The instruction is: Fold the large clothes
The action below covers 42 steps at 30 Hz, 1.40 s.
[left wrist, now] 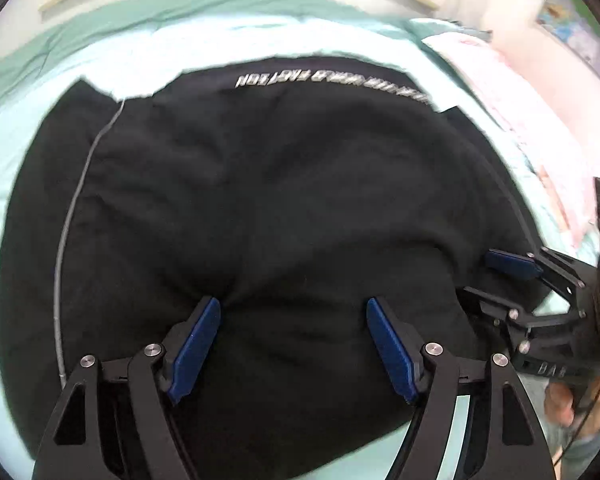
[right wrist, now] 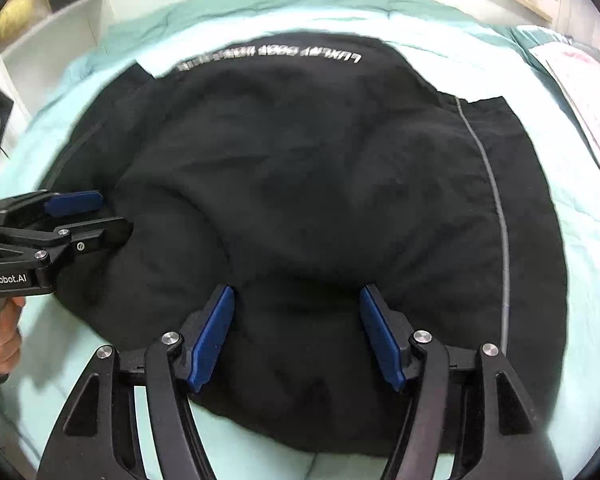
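Black fabric, a large garment [left wrist: 260, 208], lies partly folded on the mint bedspread [left wrist: 32, 136]. Both the left gripper [left wrist: 294, 316] and right gripper [right wrist: 296, 304] stand apart over its near edge, clamping nothing. Next fold likely calls for pinching that near edge.
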### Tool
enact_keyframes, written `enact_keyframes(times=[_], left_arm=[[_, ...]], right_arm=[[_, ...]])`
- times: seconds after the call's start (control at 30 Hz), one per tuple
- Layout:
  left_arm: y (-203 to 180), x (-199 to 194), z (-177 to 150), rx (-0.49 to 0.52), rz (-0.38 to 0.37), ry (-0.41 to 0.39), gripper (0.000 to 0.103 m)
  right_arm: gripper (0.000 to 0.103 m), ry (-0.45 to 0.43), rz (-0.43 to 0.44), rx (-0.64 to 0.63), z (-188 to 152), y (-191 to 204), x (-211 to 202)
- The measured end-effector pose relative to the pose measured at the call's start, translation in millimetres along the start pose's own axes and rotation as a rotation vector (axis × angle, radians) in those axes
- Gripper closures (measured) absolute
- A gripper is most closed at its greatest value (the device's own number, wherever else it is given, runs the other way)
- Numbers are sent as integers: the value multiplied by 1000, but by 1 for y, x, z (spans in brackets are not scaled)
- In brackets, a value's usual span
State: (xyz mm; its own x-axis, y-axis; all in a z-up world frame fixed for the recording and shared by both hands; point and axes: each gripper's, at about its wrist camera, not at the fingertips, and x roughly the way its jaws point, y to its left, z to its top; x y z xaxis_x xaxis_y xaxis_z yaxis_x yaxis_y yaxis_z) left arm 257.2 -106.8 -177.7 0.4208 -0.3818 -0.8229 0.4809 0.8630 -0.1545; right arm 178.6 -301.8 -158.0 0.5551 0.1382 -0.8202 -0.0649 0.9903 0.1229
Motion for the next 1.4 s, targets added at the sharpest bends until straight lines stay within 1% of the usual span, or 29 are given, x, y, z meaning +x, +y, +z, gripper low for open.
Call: enact_keyframes(times=[0.07, 0.13, 0.2, 0.27, 0.3, 0.33, 0.37, 0.4, 0.43, 0.5, 0.57, 0.6, 0.67, 0.73, 0.8, 0.9, 1.0, 1.03, 1.07, 1.1, 1.13, 1.17, 1.2, 1.23, 1.3, 1.33, 1.37, 1.4], left_arm=[[6, -22, -2, 12, -17, -17, 25], [22, -50, -3, 6, 6, -69, 25], [43, -75, -4, -12, 25, -112, 25], [66, -96, -2, -50, 29, -141, 25], [79, -103, -1, -77, 36, -149, 25], [105, -114, -5, -111, 46, -155, 25], [121, -116, 1, -148, 56, -157, 25], [139, -108, 12, -182, 57, -152, 25], [155, -106, 15, -215, 45, -146, 25], [190, -93, 19, -298, -4, -115, 25], [212, -72, 22, -368, -60, -76, 25], [219, -59, 21, -390, -102, -42, 25], [218, -34, 19, -400, -181, 3, 25], [219, -13, 20, -411, -218, 24, 25], [220, -4, 18, -429, -256, 32, 25], [226, 14, 9, -497, -355, 71, 25], [236, 29, 3, -567, -452, 90, 25], [237, 31, 2, -577, -467, 91, 25], [238, 32, 1, -581, -475, 88, 25], [236, 31, 1, -575, -474, 83, 29], [234, 28, 1, -562, -474, 73, 39], [230, 23, 3, -538, -478, 57, 48], [228, 18, 4, -522, -474, 42, 52], [224, 12, 5, -501, -477, 24, 53], [223, 9, 6, -489, -477, 30, 52], [224, 13, 7, -496, -474, 44, 51], [225, 17, 9, -509, -479, 54, 46], [226, 25, 12, -526, -488, 63, 39]], right_arm=[[36, -37, 24, 12, -5, -12, -26], [35, -75, 19, 39, -7, -30, -47], [33, -105, 17, 94, -8, -59, -65], [25, -121, 8, 153, -10, -90, -80], [23, -125, 0, 174, -6, -100, -81], [20, -132, -11, 198, -5, -115, -84], [18, -141, -22, 221, -4, -131, -84], [18, -148, -32, 247, -9, -145, -85], [18, -149, -34, 286, -7, -159, -81], [18, -142, -1, 347, 2, -173, -64], [18, -126, 22, 397, 4, -192, -51], [18, -117, 31, 408, 4, -196, -44], [18, -91, 57, 420, 1, -202, -28], [18, -64, 90, 422, 1, -204, -10], [18, -43, 134, 422, 0, -204, 4], [16, -34, 231, 452, -2, -208, 21], [14, -13, 322, 524, -2, -220, 41], [14, 0, 365, 541, -2, -223, 48], [14, 5, 387, 548, -2, -225, 51], [14, 5, 404, 552, -3, -226, 52], [19, 7, 415, 545, -3, -225, 51], [38, 3, 448, 524, -3, -222, 48], [43, -3, 491, 508, -2, -218, 46], [44, -14, 502, 490, -2, -215, 43], [44, -11, 461, 437, 2, -209, 42], [38, 2, 460, 442, 3, -210, 46], [24, 21, 466, 477, 3, -214, 54], [21, 37, 475, 509, 3, -217, 61]])
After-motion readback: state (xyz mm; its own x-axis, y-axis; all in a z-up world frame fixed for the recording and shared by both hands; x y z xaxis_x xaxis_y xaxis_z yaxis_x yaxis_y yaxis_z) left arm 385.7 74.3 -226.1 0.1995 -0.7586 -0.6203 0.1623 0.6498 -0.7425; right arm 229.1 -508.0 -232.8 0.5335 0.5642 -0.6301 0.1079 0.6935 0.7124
